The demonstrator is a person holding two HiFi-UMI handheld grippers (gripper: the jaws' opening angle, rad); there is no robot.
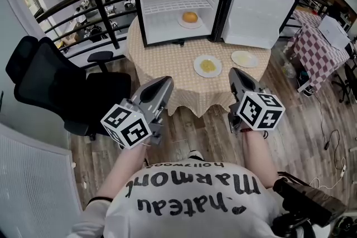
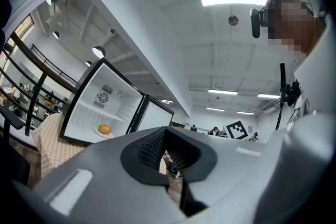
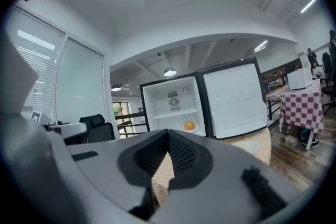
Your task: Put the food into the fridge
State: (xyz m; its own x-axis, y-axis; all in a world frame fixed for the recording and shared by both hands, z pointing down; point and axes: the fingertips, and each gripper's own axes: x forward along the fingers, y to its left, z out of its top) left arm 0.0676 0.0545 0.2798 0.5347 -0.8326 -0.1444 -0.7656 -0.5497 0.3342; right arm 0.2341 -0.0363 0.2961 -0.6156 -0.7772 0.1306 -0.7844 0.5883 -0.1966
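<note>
A small fridge (image 1: 149, 5) stands open on a round table (image 1: 146, 53) with a checked cloth. Inside it lies a plate with an orange bun (image 1: 190, 17), also seen as the bun (image 2: 105, 129) in the left gripper view and the bun (image 3: 189, 125) in the right gripper view. Two plates sit on the table before the fridge: one with yellow food (image 1: 207, 66), one with pale food (image 1: 244, 58). My left gripper (image 1: 163, 82) and right gripper (image 1: 235, 72) hover short of the table's near edge, both shut and holding nothing.
The fridge door (image 1: 254, 11) swings out to the right. A black office chair (image 1: 56, 83) stands left of the table. A table with a red checked cloth (image 1: 317, 47) is at the right, a railing (image 1: 83, 5) behind, wooden floor below.
</note>
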